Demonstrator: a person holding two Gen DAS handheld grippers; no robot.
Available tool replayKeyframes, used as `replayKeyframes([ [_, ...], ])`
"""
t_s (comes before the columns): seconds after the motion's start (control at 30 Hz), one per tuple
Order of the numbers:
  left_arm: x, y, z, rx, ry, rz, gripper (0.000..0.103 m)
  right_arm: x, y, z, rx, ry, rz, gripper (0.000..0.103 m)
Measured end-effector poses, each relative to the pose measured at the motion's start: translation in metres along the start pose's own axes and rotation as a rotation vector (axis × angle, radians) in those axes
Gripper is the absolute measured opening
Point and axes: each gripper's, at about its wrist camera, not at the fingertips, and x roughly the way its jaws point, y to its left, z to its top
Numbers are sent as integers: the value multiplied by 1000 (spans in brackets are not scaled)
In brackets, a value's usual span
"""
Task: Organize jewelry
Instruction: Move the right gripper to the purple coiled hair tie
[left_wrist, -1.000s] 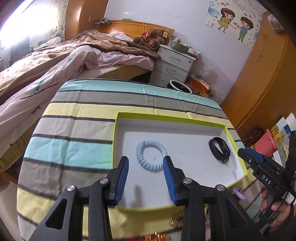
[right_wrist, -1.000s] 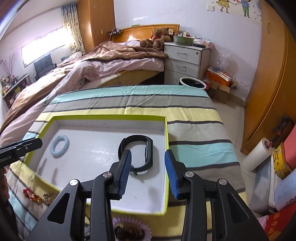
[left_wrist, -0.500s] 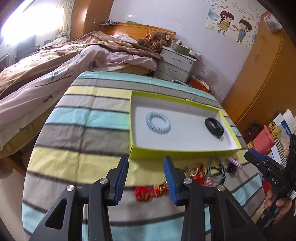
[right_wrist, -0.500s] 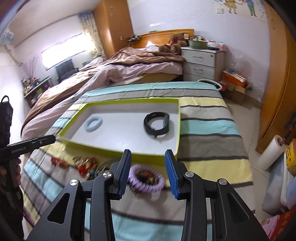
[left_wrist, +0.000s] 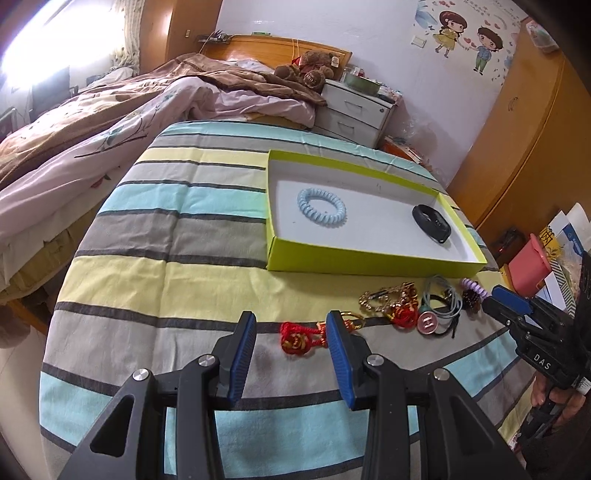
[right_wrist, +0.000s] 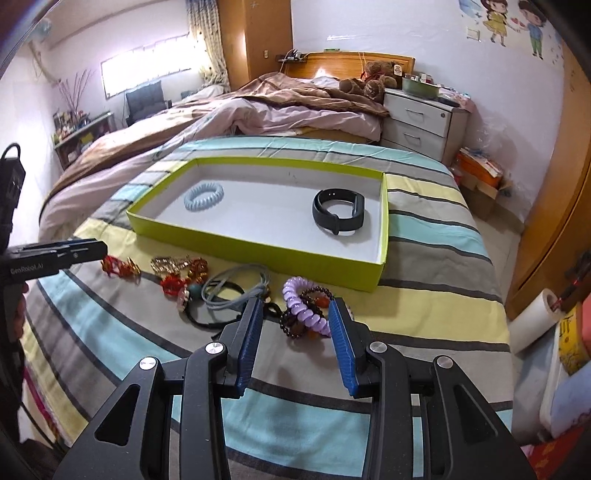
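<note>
From the left wrist view, the left gripper (left_wrist: 291, 328) hangs over the striped tablecloth (left_wrist: 184, 229) with its blue-padded jaws apart and nothing pressed between them; a red knotted charm (left_wrist: 295, 339) lies on the cloth in the gap, close to the right-hand pad. Beyond it stands the lime-green tray (left_wrist: 354, 258), white inside, holding a pale blue coil hair tie (left_wrist: 321, 208) toward its left and a black wristband (left_wrist: 431, 223) toward its right, the two well apart. In front of the tray's near wall lies a loose heap: gold chain pieces (left_wrist: 388, 297), grey-blue hair elastics (left_wrist: 441, 299) and a purple coil hair tie (left_wrist: 474, 286). At the right edge the right gripper (left_wrist: 511, 306) shows, with a hand (left_wrist: 554, 398) on its grip. From the right wrist view, the right gripper (right_wrist: 295, 325) has its jaws closing around the purple coil hair tie (right_wrist: 306, 302), which lies tangled with a dark beaded bracelet (right_wrist: 295, 325); the pads do not seem to press on either yet, though the overlap makes that hard to judge. The tray (right_wrist: 258, 247) sits just behind, coil tie (right_wrist: 204, 195) left, wristband (right_wrist: 338, 211) right. The left gripper (right_wrist: 88, 251) pokes in from the left, above the red charm (right_wrist: 118, 266).
</note>
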Motion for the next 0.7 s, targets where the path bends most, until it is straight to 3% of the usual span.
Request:
replayKeyframes([
  [0.07, 1, 2, -2, -5, 8, 2, 39, 0, 1, 0, -10, -3, -23, 23],
  [0.17, 1, 5, -3, -11, 10, 1, 39, 1, 1, 0, -31, 0, -43, 21],
  [0.33, -1, 9, -6, -14, 10, 3, 39, -1, 1, -1, -41, -15, -54, 3],
  [0.7, 4, -2, -3, 56, 22, -37, 39, -14, -20, 4, 80, -95, -75, 0],
])
